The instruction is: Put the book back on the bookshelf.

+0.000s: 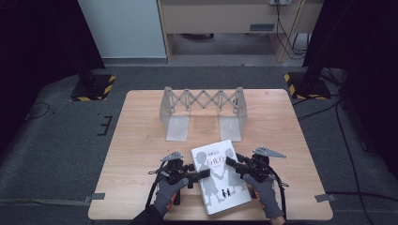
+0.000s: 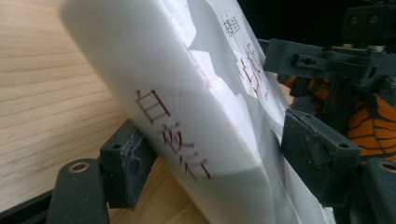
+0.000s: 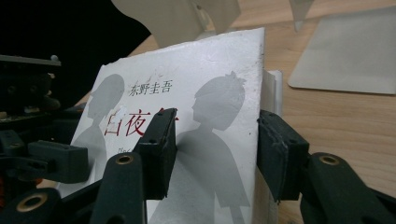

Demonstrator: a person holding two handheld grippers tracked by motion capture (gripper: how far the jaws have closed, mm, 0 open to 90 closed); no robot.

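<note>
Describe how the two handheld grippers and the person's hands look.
Both the left gripper and the right gripper are black, each topped by a grey three-cornered plate, with squarish black jaw pads. Orange parts show on them. The hands wear grey gloves.

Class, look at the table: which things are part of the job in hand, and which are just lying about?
In the job:
book, gripped at both edges
left gripper, jaws either side of its spine
right gripper, one jaw on the cover, one behind
folding book rack, likely where the book goes

Lying about:
tape strips at the table's edges
</note>
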